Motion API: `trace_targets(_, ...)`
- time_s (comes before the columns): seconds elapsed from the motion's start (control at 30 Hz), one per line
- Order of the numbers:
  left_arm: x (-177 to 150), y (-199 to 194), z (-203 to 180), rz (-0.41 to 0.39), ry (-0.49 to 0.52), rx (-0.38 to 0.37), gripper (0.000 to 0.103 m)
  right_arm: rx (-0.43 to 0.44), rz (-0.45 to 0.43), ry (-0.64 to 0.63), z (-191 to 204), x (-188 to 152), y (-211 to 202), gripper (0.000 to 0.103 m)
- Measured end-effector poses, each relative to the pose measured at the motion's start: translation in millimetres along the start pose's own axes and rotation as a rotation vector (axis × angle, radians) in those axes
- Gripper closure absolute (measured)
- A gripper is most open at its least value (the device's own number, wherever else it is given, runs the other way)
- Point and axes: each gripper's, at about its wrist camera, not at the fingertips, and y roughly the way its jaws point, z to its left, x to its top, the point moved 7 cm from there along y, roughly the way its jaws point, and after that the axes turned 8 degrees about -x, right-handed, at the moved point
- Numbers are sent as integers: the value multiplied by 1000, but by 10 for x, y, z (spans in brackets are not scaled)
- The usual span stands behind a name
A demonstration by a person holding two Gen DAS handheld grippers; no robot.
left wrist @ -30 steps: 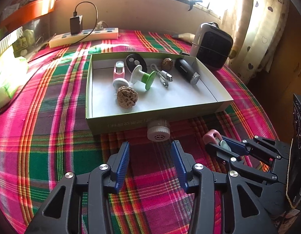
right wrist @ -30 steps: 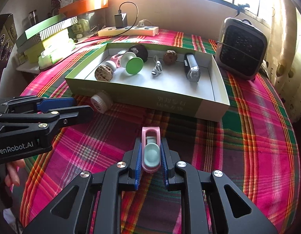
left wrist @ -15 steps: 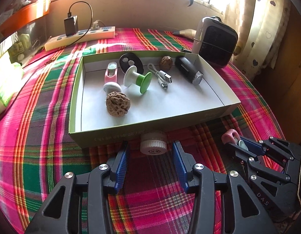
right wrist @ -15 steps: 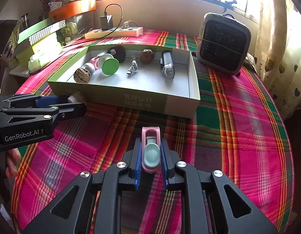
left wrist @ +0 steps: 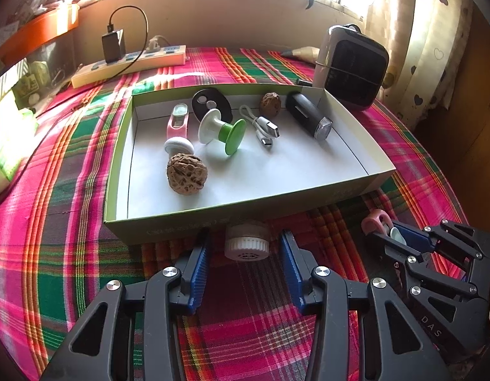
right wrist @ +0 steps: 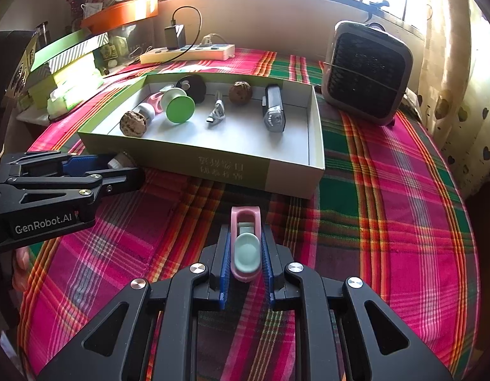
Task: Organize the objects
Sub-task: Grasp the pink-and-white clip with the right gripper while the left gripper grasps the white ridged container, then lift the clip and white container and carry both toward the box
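A shallow green box (left wrist: 194, 222) (right wrist: 232, 168) lies on the plaid cloth and holds a walnut (left wrist: 186, 174), a green and white spool (left wrist: 222, 128), a USB cable (left wrist: 264, 127), a black torch (left wrist: 308, 116) and other small items. A white round cap (left wrist: 247, 243) lies on the cloth against the box's front wall. My left gripper (left wrist: 245, 260) is open with the cap between its fingertips, not touching. My right gripper (right wrist: 246, 254) is shut on a pink clip with a mint pad (right wrist: 246, 244), held above the cloth right of the left gripper.
A dark fan heater (right wrist: 367, 70) stands behind the box's right end. A power strip with a charger (left wrist: 127, 63) lies at the back. Green boxes and a tissue pack (right wrist: 70, 76) sit at the left. The table's edge curves away on the right, by the curtain.
My left gripper has moved forward, so the white cap now lies between its open fingertips. My right gripper, still holding the pink clip, has shifted right relative to the box.
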Motion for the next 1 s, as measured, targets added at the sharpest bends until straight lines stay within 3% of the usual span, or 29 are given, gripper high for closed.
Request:
trace_targets(0.27,-3,3,0,1,10,19,78,0,0,0,2,3,2,85)
trace_targets(1.0,-24,-34,-28,-14,39,46,78,0,1,-1,8,9,2,85)
